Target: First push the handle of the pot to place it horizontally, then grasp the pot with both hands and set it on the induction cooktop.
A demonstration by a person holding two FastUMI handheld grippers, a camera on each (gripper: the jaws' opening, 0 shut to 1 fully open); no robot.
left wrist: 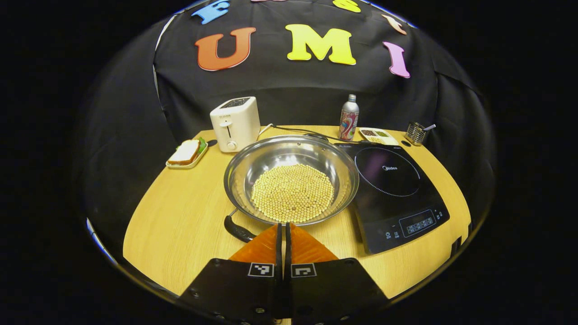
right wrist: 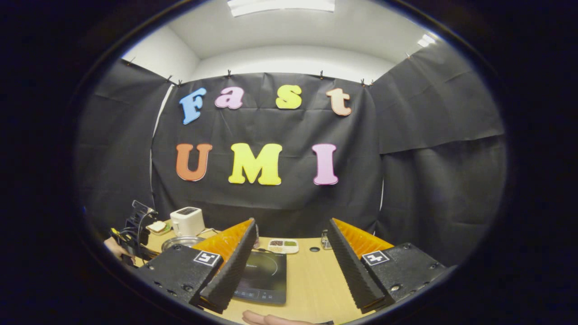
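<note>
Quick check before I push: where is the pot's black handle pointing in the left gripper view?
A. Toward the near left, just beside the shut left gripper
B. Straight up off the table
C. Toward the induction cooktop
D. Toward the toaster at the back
A. The black handle sticks out from the near-left rim of the pot, just left of the shut left gripper, away from the induction cooktop.

Booth interior. Black cloth [right wrist: 406,149] hangs as the back and side walls, clipped along its top edge. Above it, a white wall [right wrist: 293,63] and white ceiling [right wrist: 316,27] with a lit ceiling light panel [right wrist: 282,4]. A light wooden counter [left wrist: 180,225] stands before the cloth.
</note>
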